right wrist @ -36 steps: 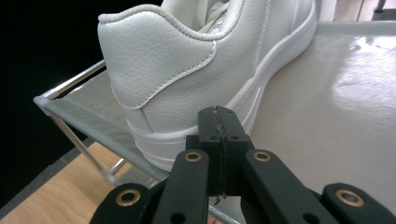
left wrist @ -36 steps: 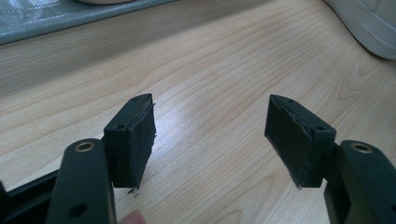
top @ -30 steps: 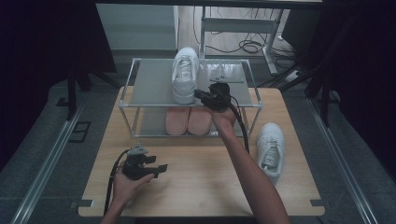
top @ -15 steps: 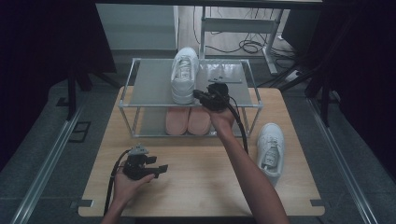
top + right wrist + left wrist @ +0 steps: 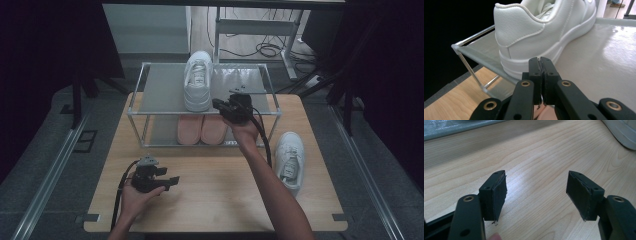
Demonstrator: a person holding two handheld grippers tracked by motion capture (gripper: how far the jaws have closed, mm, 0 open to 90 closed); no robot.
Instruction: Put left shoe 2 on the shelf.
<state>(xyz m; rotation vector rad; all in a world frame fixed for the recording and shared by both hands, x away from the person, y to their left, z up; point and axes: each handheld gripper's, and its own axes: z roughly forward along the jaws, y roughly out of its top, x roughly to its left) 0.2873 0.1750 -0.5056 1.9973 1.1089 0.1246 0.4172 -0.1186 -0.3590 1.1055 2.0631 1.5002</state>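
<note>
A white sneaker (image 5: 198,82) stands on the top shelf of the metal-framed rack (image 5: 160,90), toe pointing away. My right gripper (image 5: 216,104) hovers at the shelf's front edge just right of its heel. In the right gripper view the heel (image 5: 531,37) is close ahead of the right gripper (image 5: 540,60). Its jaws are together with nothing between them and have just been opening a hair. My left gripper (image 5: 170,175) rests low over the wooden table (image 5: 215,200), near the front left. In the left gripper view the left gripper (image 5: 536,187) is open and holds nothing.
A pair of pink shoes (image 5: 202,129) sits on the rack's lower level. A second white sneaker (image 5: 290,160) lies on the table to the right of my right forearm; its sole edge (image 5: 621,132) appears in the left gripper view. Dark floor surrounds the table.
</note>
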